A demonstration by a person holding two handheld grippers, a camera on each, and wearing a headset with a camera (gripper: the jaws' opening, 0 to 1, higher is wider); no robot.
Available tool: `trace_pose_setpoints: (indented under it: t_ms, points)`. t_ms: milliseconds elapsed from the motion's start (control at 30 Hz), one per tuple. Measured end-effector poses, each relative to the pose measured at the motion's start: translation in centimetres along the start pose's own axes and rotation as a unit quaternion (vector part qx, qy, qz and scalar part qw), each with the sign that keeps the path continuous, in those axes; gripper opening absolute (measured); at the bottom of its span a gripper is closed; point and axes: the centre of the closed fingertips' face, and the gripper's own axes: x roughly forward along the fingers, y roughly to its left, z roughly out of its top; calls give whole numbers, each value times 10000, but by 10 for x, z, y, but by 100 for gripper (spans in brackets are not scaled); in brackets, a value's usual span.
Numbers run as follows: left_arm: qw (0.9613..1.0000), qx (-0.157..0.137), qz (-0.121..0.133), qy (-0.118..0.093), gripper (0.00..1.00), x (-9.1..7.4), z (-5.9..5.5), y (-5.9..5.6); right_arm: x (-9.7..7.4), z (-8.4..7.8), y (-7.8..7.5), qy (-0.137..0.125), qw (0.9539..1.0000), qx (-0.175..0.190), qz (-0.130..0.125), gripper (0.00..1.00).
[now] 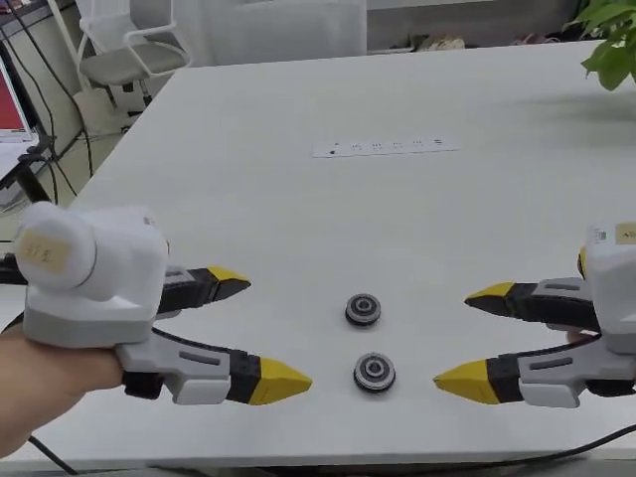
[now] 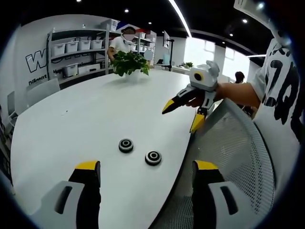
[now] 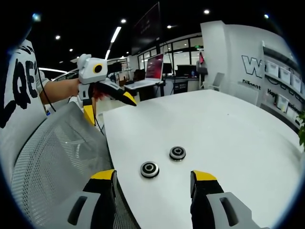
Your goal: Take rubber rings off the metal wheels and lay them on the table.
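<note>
White table (image 1: 298, 199), wheels (image 1: 364, 309) nr front edge

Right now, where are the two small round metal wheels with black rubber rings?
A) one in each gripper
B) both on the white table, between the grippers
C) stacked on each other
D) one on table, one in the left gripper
B: the far metal wheel and the near metal wheel lie apart on the white table, between the open left gripper and open right gripper.
</note>
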Motion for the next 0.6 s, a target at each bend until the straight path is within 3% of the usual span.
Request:
trace_pose_setpoints:
  t_ms: [600]
  points:
    - [9998, 72, -142, 94, 70, 17, 1, 11, 16, -5, -10, 185, 9997, -94, 104, 60]
